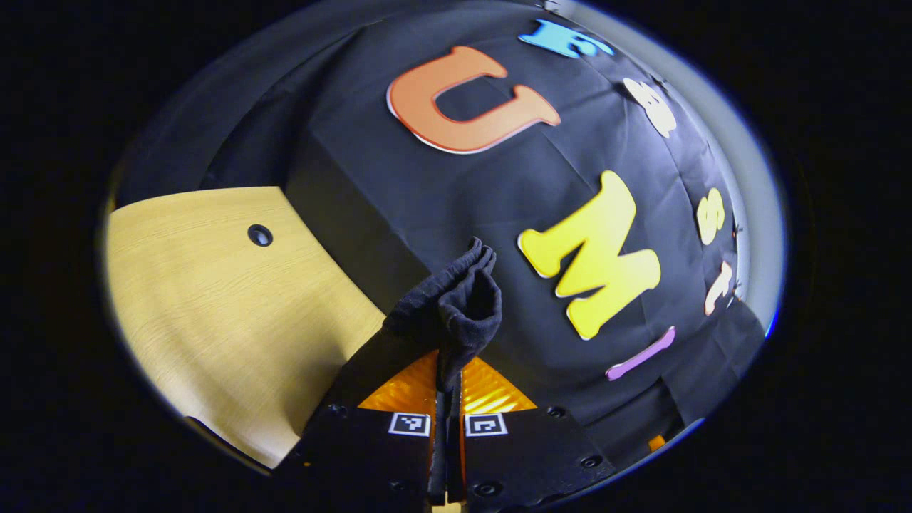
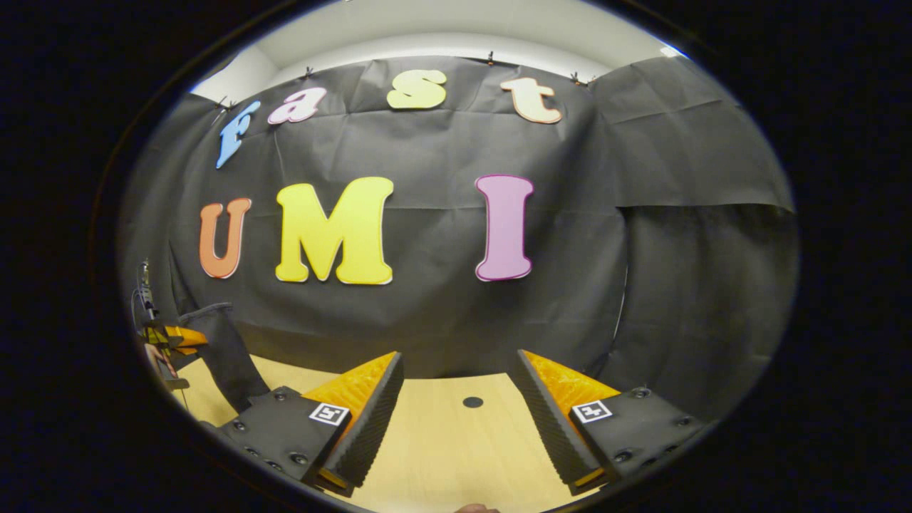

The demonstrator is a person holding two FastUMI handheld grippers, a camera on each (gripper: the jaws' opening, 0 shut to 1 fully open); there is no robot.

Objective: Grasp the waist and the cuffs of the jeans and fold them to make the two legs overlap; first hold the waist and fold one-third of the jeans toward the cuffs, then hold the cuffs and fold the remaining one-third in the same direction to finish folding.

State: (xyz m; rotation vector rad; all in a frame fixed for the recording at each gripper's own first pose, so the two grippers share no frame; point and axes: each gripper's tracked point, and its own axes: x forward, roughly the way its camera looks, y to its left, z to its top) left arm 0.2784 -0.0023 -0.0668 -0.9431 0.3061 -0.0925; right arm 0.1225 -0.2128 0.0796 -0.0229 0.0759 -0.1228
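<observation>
Left gripper view, jeans bunched, mostly cut off

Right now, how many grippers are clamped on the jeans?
1. The left gripper is shut on the jeans, lifted above the table. The right gripper is open over bare wood.

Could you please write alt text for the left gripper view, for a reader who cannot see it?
The left hand-held gripper is shut on a bunched fold of dark jeans, which stick up between its fingers. Behind hangs the booth's black cloth wall; to the left lies a light wooden table with a small dark hole.
</observation>
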